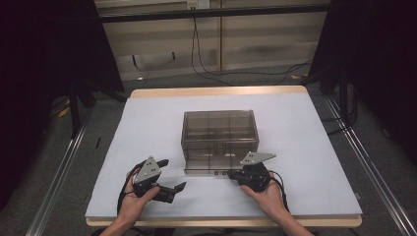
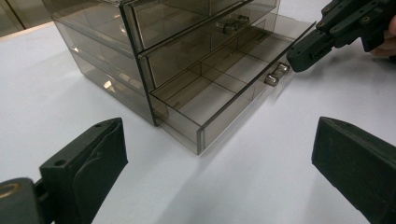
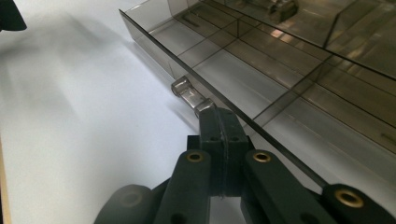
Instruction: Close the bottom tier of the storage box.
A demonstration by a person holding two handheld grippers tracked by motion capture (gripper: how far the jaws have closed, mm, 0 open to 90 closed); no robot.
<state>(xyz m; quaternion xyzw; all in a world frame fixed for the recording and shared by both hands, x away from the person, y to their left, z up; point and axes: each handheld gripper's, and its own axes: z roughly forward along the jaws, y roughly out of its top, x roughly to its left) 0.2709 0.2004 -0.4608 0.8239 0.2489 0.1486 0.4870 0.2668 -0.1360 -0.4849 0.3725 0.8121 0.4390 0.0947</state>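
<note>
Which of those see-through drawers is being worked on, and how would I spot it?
Start at the white table, where a smoky transparent plastic drawer cabinet stands in the middle. Its bottom drawer is the one. Unlike the drawers above it, it is pulled out toward the person, and the shut right tongs sit at its small clear handle.

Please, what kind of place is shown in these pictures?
Probably a lab or recording studio, not a home: a table with a white cover, black curtains at both sides, loose cables on the floor, and one clear drawer box set out alone.
</note>
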